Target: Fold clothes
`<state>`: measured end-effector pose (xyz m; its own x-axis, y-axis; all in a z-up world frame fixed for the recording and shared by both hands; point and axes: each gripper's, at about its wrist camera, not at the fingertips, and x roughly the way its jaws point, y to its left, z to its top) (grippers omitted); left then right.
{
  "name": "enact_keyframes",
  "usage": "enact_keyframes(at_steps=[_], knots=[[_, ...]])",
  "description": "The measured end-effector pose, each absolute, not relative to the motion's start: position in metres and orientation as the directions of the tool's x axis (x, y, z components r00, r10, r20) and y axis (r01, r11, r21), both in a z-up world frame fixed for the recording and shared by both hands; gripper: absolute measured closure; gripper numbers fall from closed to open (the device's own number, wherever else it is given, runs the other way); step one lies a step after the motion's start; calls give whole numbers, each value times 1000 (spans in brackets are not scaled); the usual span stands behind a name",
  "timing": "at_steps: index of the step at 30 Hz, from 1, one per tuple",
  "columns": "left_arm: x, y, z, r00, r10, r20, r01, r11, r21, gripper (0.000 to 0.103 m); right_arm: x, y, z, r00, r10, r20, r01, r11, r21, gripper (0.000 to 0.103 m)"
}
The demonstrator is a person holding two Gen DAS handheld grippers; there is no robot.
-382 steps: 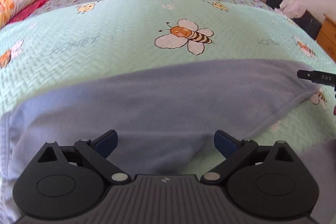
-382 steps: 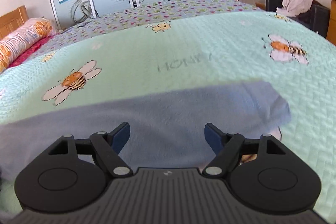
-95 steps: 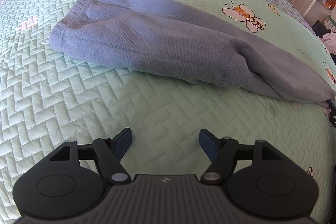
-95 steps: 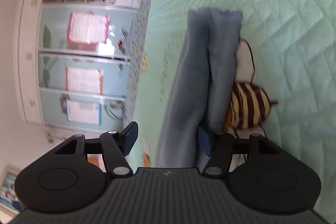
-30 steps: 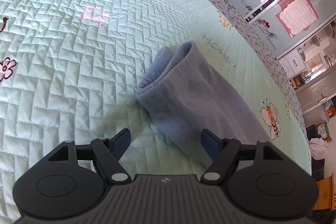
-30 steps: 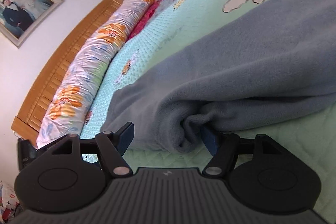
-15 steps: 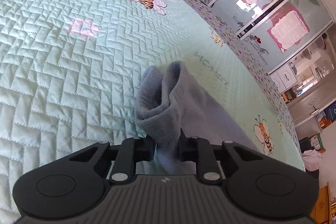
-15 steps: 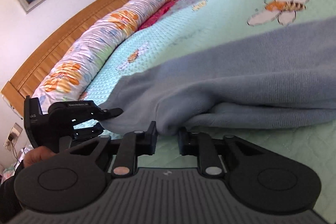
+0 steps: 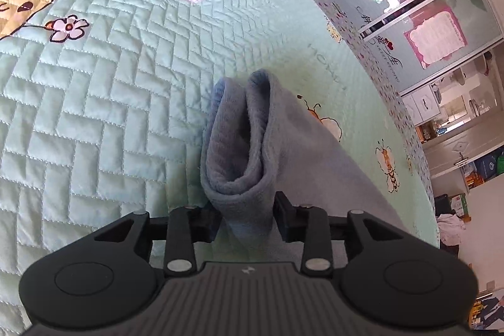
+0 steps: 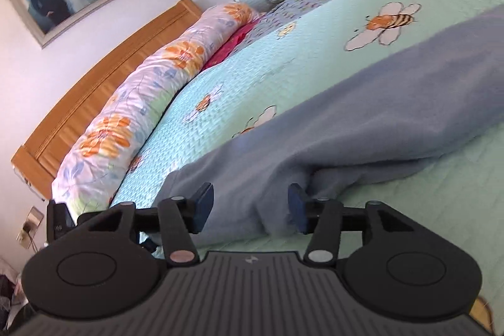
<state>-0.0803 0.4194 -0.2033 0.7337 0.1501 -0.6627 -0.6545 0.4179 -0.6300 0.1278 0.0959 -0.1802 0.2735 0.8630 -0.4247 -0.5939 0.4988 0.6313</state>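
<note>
A grey-blue fleece garment [image 9: 283, 131] lies folded lengthwise across the green bee-print bedspread [image 9: 110, 84]. Its doubled end stands up between the fingers of my left gripper [image 9: 247, 213]. The jaws are opening, and the fabric fills the gap loosely without being pinched. In the right wrist view the same garment [image 10: 393, 103] stretches off to the right. A rumpled fold of it lies between the blue pads of my right gripper [image 10: 247, 205], whose jaws are opening too. Gaps show on both sides of that fold.
A long flowered bolster [image 10: 141, 90] lies against the wooden headboard [image 10: 104, 59] at the bed's far left. A framed photo [image 10: 56, 5] hangs above it. A wardrobe with posters [image 9: 425, 5] stands beyond the bed. A black part of the other hand tool [image 10: 58, 222] shows at the left edge.
One second ago both grippers stood open at the garment. Half a second ago each was shut tight on a fold. Now both sets of jaws stand wider and both views have shifted.
</note>
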Motion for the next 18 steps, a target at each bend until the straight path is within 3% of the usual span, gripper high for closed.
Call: enact_keyframes(at_steps=[3,5,7,8,9,14,16,18], knots=[[-74,418,-201,731,147,-666,-653,435,-620,43,144,114,-190,253,852,-458,-589,511,626,33],[-73,419,-202,733,149,-663,-651,433,-623,42,147,124,-203,202,862,-465,-575,488,657,32],[-74,420,-202,735,160,-659,-651,438,-620,46,150,133,-217,149,871,-468,-557,465,688,48],[-75,420,-199,730,184,-659,-659,446,-606,69,146,136,-217,134,870,-474,-569,459,682,75],[-78,421,-195,729,207,-652,-662,456,-595,77,138,138,-212,143,861,-488,-594,469,653,78],[-117,428,-141,798,336,-501,-600,531,-599,78,85,123,-161,98,918,-384,-686,342,642,78],[-124,437,-144,791,314,-525,-606,522,-601,76,72,124,-165,93,921,-377,-684,334,648,79],[-132,440,-170,745,264,-613,-659,440,-610,74,72,137,-200,55,874,-483,-655,396,643,77]])
